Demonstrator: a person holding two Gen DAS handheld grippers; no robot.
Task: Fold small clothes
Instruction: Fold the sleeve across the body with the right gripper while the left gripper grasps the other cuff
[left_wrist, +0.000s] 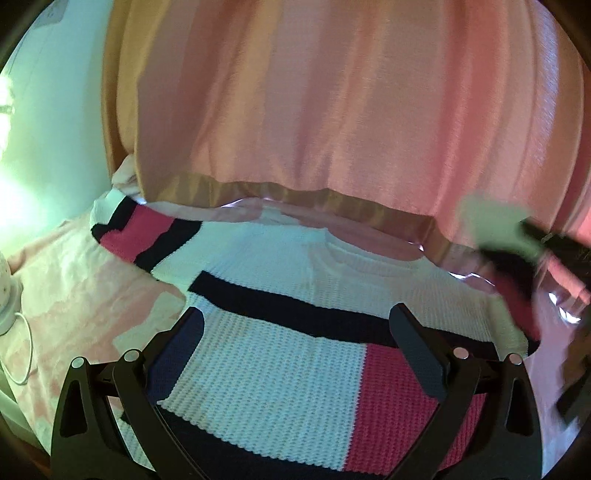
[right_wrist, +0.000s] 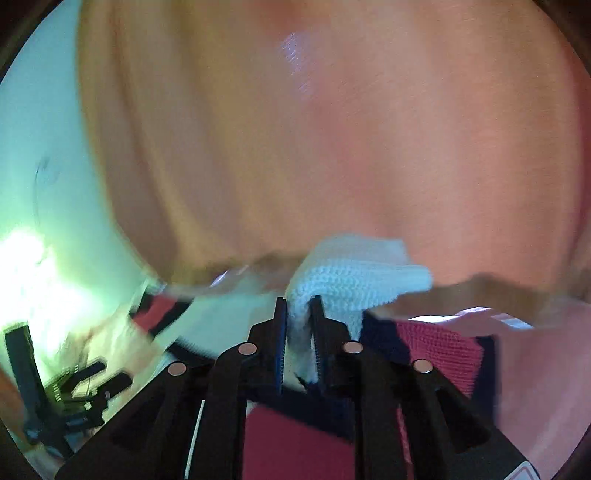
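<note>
A knit sweater in white, navy and pink blocks lies flat on a pink bedsheet, neck away from me. My left gripper hovers open just above its chest, fingers wide apart and empty. One sleeve lies out to the far left. My right gripper is shut on a white knit part of the sweater and holds it lifted. It appears blurred at the right edge of the left wrist view.
A pink curtain with a tan hem hangs just behind the sweater. A white device with a cable sits at the left edge of the bed. A pale green wall is at the left.
</note>
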